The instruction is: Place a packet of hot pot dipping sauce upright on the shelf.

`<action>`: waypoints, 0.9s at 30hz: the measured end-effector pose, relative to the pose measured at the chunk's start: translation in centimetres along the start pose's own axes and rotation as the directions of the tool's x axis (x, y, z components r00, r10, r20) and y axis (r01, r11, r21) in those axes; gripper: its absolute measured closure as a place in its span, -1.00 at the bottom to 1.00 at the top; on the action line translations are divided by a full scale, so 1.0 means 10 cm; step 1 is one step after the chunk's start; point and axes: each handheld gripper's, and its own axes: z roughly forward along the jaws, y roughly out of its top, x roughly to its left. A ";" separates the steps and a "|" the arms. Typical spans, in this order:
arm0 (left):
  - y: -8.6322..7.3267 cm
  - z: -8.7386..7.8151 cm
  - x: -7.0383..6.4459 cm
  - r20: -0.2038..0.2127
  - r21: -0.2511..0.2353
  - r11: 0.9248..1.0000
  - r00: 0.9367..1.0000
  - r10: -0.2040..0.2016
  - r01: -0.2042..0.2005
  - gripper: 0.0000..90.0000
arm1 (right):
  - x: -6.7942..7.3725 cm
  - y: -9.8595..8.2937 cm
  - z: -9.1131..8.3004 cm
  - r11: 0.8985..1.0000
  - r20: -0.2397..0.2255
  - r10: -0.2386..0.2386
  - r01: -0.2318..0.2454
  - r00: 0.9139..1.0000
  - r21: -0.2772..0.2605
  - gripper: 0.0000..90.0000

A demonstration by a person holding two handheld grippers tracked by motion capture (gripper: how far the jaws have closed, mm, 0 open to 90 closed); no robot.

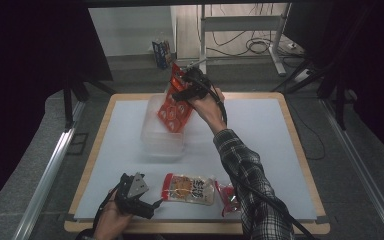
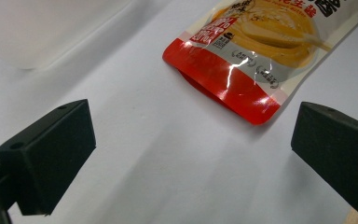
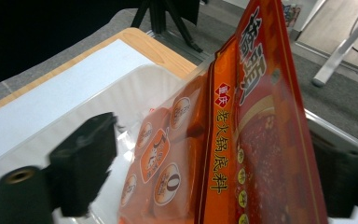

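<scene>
So my right gripper (image 1: 180,85) is up over the far side of the table (image 1: 260,130), with the red packet (image 1: 175,111) hanging tilted from it, its lower end dipping into the clear plastic tub (image 1: 161,137). In the right gripper view the packet (image 3: 242,154) sits between my two black jaws, but they stand fairly wide and one is mostly hidden behind the bag, so I honestly can't tell if they're pinching it. The writing is Chinese: yellow characters down an orange strip read 老火锅底料, there's a little red diamond badge with 重庆 above them, and big white characters run along the top edge that I can't read whole. Round white stickers on the clear side have a "0" on them. My left gripper (image 1: 139,199) is low at the near edge, jaws spread wide with nothing in them, resting just beside the yellow and white snack pouch (image 1: 189,189). In the left gripper view that pouch (image 2: 247,56) lies flat ahead of the jaws, red end nearest, print too small to read. A small red packet (image 1: 228,195) lies right next to it.
</scene>
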 end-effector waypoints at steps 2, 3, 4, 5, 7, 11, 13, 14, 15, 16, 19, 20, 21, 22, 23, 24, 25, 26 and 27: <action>0.00 0.00 0.00 0.001 -0.001 1.000 1.000 -0.002 0.002 -1.00 | -0.01 -0.01 -0.03 1.000 -0.001 -0.008 0.008 1.000 -0.008 -0.83; 0.00 0.00 0.00 0.001 -0.001 1.000 1.000 -0.002 0.002 -1.00 | -0.01 -0.02 -0.04 1.000 -0.004 -0.008 0.007 1.000 -0.010 -0.85; 0.00 0.00 0.00 0.002 0.000 1.000 1.000 -0.002 0.002 -1.00 | -0.02 -0.03 -0.06 1.000 -0.009 -0.006 0.006 1.000 -0.011 -0.88; 0.00 0.00 0.00 0.003 0.001 1.000 1.000 -0.001 0.001 -1.00 | -0.02 -0.03 -0.07 1.000 -0.018 -0.008 0.008 1.000 -0.011 -0.89; 0.00 0.00 0.00 0.006 0.001 1.000 1.000 -0.002 0.002 -1.00 | -0.02 -0.06 -0.10 1.000 -0.027 -0.013 0.013 1.000 -0.012 -0.93; 0.00 0.00 0.00 0.010 0.000 1.000 1.000 -0.009 0.009 -1.00 | 0.00 -0.09 -0.14 0.999 -0.025 -0.044 0.044 0.999 -0.002 -0.98; 0.00 0.00 0.00 0.010 -0.001 1.000 1.000 -0.011 0.011 -1.00 | 0.00 -0.12 -0.16 0.998 -0.021 -0.058 0.058 0.998 0.005 -0.99; 0.00 0.00 0.00 0.011 -0.002 1.000 1.000 -0.011 0.011 -1.00 | 0.00 -0.13 -0.17 0.998 -0.020 -0.060 0.060 0.998 0.011 -1.00; 0.00 0.00 0.00 0.012 -0.003 1.000 1.000 -0.012 0.012 -1.00 | 0.00 -0.15 -0.18 0.998 -0.022 -0.062 0.062 0.998 0.012 -1.00; 0.00 0.00 0.00 0.013 -0.004 1.000 1.000 -0.013 0.013 -1.00 | -0.01 -0.17 -0.19 0.998 -0.023 -0.064 0.064 0.998 0.012 -1.00; 0.00 0.00 0.00 0.017 -0.005 1.000 1.000 -0.020 0.020 -1.00 | -0.03 -0.23 -0.21 0.998 -0.021 -0.062 0.062 0.998 0.017 -1.00; 0.00 0.00 0.00 0.017 -0.006 1.000 1.000 -0.019 0.019 -1.00 | -0.04 -0.25 -0.22 0.998 -0.022 -0.060 0.060 0.998 0.019 -1.00; 0.00 -0.01 0.00 0.018 -0.007 1.000 1.000 -0.020 0.020 -1.00 | -0.04 -0.27 -0.23 0.998 -0.023 -0.059 0.060 0.998 0.020 -1.00; 0.00 -0.01 0.00 0.019 -0.006 1.000 1.000 -0.020 0.020 -1.00 | -0.05 -0.29 -0.25 0.998 -0.023 -0.056 0.057 0.998 0.024 -1.00; 0.01 -0.01 0.00 0.020 -0.004 1.000 1.000 -0.019 0.019 -1.00 | -0.05 -0.31 -0.26 0.998 -0.026 -0.056 0.056 0.998 0.024 -1.00; 0.01 -0.01 0.00 0.021 -0.004 1.000 1.000 -0.020 0.020 -1.00 | -0.05 -0.34 -0.27 0.998 -0.029 -0.052 0.053 0.998 0.025 -1.00; 0.01 -0.01 0.00 0.021 -0.003 1.000 1.000 -0.020 0.020 -1.00 | -0.05 -0.36 -0.29 0.998 -0.031 -0.048 0.049 0.998 0.027 -1.00; 0.01 -0.01 0.00 0.022 -0.002 1.000 1.000 -0.021 0.021 -1.00 | -0.05 -0.38 -0.30 0.999 -0.032 -0.047 0.047 0.998 0.026 -1.00; 0.01 -0.01 0.00 0.023 -0.002 1.000 0.999 -0.022 0.022 -1.00 | -0.05 -0.40 -0.32 0.998 -0.034 -0.050 0.051 0.998 0.024 -1.00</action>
